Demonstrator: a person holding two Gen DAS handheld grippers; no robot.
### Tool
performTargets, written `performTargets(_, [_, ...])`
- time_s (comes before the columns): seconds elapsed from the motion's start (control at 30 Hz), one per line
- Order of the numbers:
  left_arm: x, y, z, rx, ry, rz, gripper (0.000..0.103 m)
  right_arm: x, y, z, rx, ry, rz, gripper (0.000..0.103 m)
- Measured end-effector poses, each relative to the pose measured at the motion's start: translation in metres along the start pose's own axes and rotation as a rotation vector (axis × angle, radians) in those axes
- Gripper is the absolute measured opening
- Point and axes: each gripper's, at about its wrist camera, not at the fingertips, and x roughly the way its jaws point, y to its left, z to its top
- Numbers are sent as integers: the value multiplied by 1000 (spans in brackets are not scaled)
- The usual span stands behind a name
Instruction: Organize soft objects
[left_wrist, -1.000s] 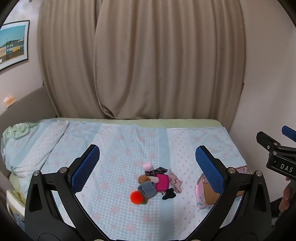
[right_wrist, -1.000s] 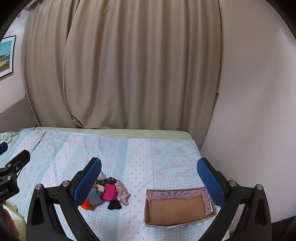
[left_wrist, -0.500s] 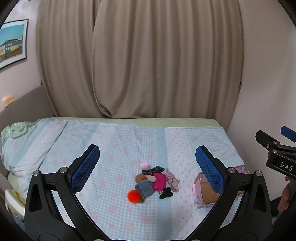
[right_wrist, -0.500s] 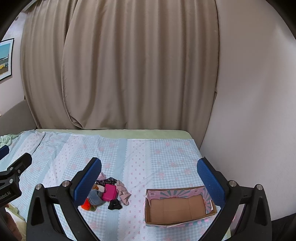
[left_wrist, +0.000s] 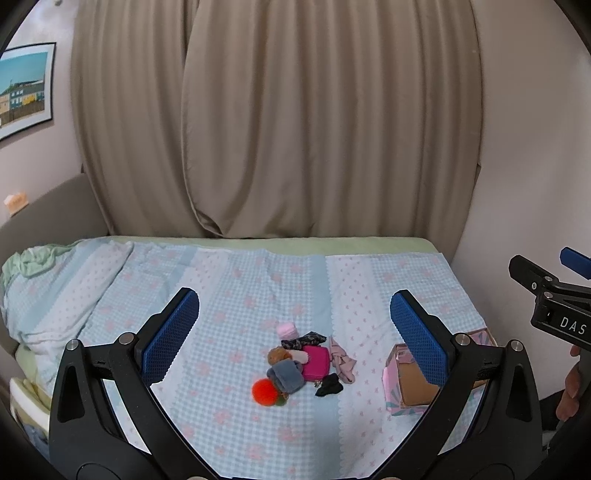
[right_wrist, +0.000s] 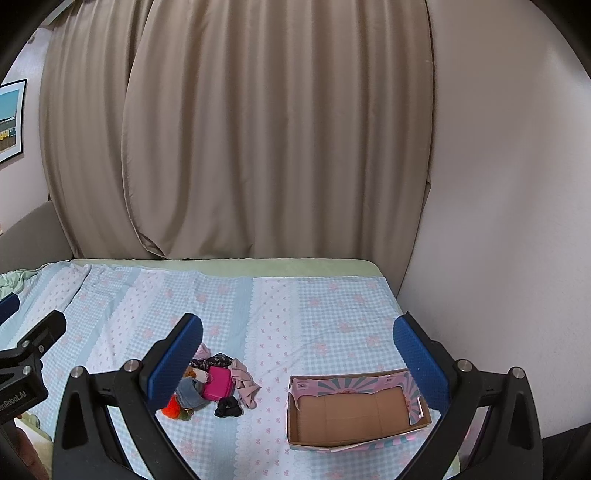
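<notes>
My right finger pad (left_wrist: 419, 341) on the left claw (left_wrist: 294, 334) is covering a good chunk of the cardboard box (left_wrist: 410, 384), so from that side I'm only seeing its near-left corner. In the right view my left pad is cutting off the edge of the soft pile (right_wrist: 212, 384), and the orange pompom (right_wrist: 170, 409) is half tucked behind it. The pile is sitting mid-bed: magenta pouch (left_wrist: 316, 362), grey fuzzy thing (left_wrist: 286, 374), black scrunchie (left_wrist: 328, 384), pink roll (left_wrist: 287, 329), pink fabric (left_wrist: 341, 360); the small stuff underneath is too tangled to name. Both claws are hanging wide open with nothing in them, right claw (right_wrist: 297, 360) included. The box (right_wrist: 354, 410) is standing open, just right of the pile, near the bed's (right_wrist: 314, 314) right edge by the wall. Lots of bare bedspread is lying beyond the pile toward the curtains (right_wrist: 240, 147).
</notes>
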Motion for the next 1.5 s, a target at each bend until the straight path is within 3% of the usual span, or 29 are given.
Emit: performTargets(1.5, [8,13,2,-36,22,12,103,5,11,1,16,24,10,103])
